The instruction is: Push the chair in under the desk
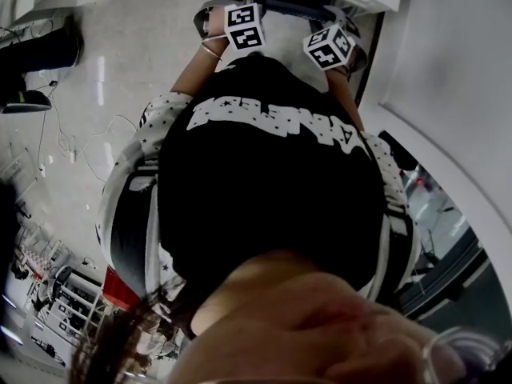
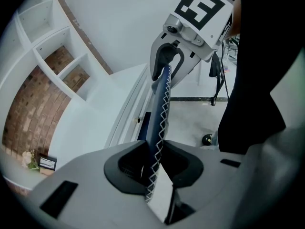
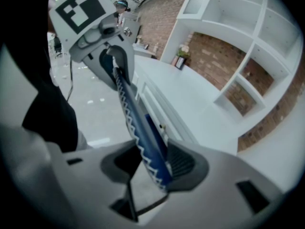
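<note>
At the person's left, the left gripper angles downward with its two fingers clamped on the top edge of the chair back. This is a thin blue edge with white zigzag stitching, and it runs straight through the gap with a pad against each side. From there the edge carries on across to the right gripper, which grips it further along in the same way. Its jaws are set a little wider but are closed on the blue padding too.

Both grippers sit close together in front of the person's black shirt, which fills most of the view from above. The pale floor shows off to one side.

The chair back stands just beside the front of the white desk, next to its drawer fronts, with the stitched edge running roughly along them. I can't see the seat or the legs, so I can't tell how far under the chair has gone.

To the right, beyond the desk top, white shelves rise against a brick wall.
</note>
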Demonstrator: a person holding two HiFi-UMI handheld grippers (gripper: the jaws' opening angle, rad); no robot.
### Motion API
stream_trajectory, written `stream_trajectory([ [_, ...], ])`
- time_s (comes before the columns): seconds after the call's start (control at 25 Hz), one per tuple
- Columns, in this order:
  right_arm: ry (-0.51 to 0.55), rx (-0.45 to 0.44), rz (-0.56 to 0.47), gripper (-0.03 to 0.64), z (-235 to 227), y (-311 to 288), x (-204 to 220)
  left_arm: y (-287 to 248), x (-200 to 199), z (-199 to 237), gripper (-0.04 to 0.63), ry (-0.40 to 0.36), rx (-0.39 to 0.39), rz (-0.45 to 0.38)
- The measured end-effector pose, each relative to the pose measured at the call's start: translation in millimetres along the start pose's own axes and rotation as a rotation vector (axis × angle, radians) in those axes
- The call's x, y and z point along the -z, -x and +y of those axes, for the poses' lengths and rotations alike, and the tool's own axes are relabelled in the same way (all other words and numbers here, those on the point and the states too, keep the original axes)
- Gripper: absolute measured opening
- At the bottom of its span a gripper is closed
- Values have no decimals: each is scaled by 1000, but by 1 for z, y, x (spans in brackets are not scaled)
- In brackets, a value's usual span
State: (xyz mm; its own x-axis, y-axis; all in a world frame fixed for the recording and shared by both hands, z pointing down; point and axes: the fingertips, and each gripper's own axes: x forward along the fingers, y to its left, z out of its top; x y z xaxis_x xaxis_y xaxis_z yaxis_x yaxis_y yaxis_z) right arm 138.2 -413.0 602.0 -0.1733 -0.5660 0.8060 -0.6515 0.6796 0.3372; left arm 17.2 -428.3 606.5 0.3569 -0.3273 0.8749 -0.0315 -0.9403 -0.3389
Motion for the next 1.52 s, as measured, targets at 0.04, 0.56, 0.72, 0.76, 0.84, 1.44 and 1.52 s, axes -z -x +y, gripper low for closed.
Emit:
stream_trajectory([
  [0.04,0,-1,0,176,0,0,0,0,0,0,114,0,0,2],
  [0.56,2,-7,-4,176,-2,1,-4,1,0,7,114,2,5,7],
  [0.72,1,-9,-7,175,-4,2,-5,2,-2,9,115,-1,4,4],
  [0.76,1,-8,-8,175,-5,2,-5,1,-2,10,115,-2,4,5],
  [0.84,3,1,-11,175,-8,2,-4,0,-3,11,115,-3,1,8],
  [1.44,2,-8,-16,175,-14,3,-1,-1,-11,14,115,-17,2,-8],
  [1.52,6,-4,-17,175,-14,3,0,0,-13,14,117,-17,-2,-9],
])
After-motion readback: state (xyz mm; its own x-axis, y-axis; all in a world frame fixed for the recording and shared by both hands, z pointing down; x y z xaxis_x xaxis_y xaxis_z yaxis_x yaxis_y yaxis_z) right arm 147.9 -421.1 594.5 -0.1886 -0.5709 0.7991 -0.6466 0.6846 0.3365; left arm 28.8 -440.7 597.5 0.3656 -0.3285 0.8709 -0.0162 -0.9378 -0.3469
